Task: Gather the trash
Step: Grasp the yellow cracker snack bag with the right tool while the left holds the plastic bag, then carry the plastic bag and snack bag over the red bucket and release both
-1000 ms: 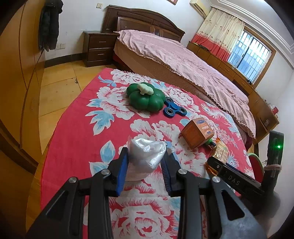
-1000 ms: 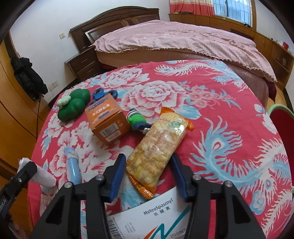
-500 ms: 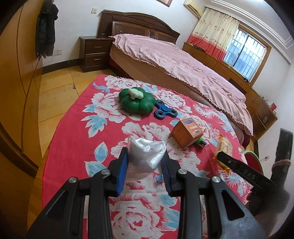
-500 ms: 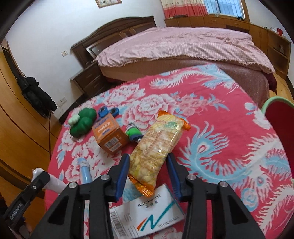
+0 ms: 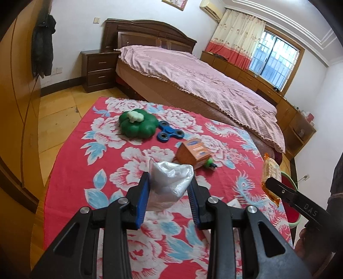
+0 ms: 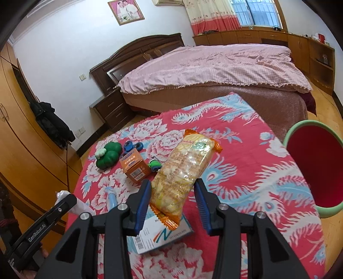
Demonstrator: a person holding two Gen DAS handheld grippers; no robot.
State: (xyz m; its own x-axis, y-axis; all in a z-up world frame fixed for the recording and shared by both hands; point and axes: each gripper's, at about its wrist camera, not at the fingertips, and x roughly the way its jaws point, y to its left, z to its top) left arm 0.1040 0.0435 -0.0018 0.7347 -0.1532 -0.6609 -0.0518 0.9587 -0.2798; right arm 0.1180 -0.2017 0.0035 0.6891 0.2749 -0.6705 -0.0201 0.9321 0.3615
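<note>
Listing by view. Left wrist camera: left gripper (image 5: 168, 188) clamped on a crumpled clear plastic bag (image 5: 169, 184), blue pads pressed into both its sides, bag raised above the red floral cloth (image 5: 70, 171) covering the table. Bag translucent, whitish, creased, bunched to a blunt top. On the cloth beyond: green pumpkin-shaped toy (image 5: 137, 125) with a pale stem, blue fidget spinner (image 5: 170, 134) just beside it, orange carton (image 5: 194, 153), small green toy (image 5: 209, 163) touching the carton. At the right edge, the right gripper seen side-on, holding a snack packet (image 5: 270, 171).

Right wrist camera only: right gripper (image 6: 173, 200) clenched on the snack packet (image 6: 182, 173), held off the cloth and tilted up and away. Packet clear-fronted with orange crimped ends, pale yellow pieces inside, green round mark near the top. Beneath it, flat on the cloth, a white medicine box (image 6: 158, 235) with barcode. Light blue tube (image 6: 111, 197) lying left of the fingers. Red stool with green rim (image 6: 310, 167) beside the table. Framed photograph (image 6: 126, 11) on the wall. Left gripper at lower left, bag barely visible.

Both views: bed with pink cover (image 5: 193, 77), dark nightstand (image 5: 97, 69).
</note>
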